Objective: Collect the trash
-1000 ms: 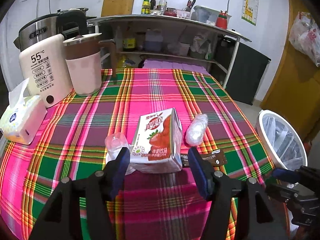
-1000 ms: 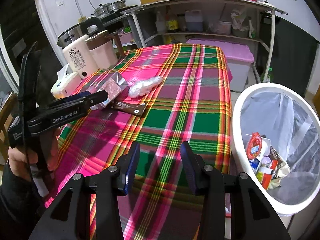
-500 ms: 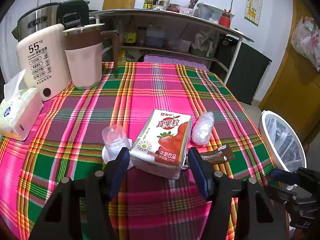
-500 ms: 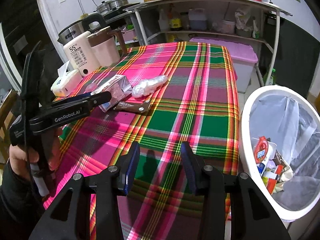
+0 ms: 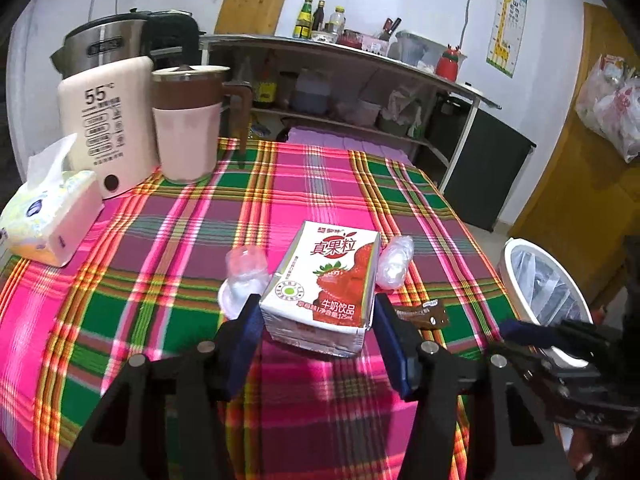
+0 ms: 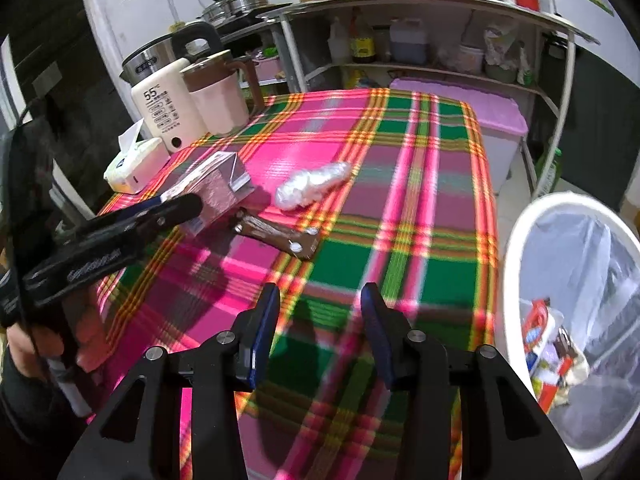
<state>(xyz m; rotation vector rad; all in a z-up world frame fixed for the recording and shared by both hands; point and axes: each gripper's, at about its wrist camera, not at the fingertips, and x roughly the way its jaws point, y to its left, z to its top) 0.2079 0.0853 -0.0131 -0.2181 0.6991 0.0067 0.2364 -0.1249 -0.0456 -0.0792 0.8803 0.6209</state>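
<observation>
Lying between the closing jaws of the left gripper (image 5: 316, 322), strawberry milk carton (image 5: 326, 286), pads just short of its sides

Plaid-clothed table (image 5: 192, 240) under carton (image 5: 324, 292), wrapper (image 5: 424, 314), kettle (image 5: 188, 120)

We see the plaid-cloth table (image 5: 320, 184) w/ the strawberry milk carton (image 5: 326, 288) lying near its front edge, between the left gripper (image 5: 316, 334) fingers, gaps showing both sides; jaws have just been closing. Clear crumpled plastic cup (image 5: 244, 276) just left of the carton, white scrunched plastic bag (image 5: 394, 262) just right, brown snack wrapper (image 5: 424, 314) right & nearer us. Far left corner: white tissue pack (image 5: 48, 216) in front, cream "55°C" kettle base (image 5: 106, 128) behind it, pink jug w/ brown lid (image 5: 188, 120) to its right. White lined waste bin (image 6: 576, 300) stands off the table's right side, trash in it. Right gripper (image 6: 320, 316) over bare cloth, well apart from the wrapper.
</observation>
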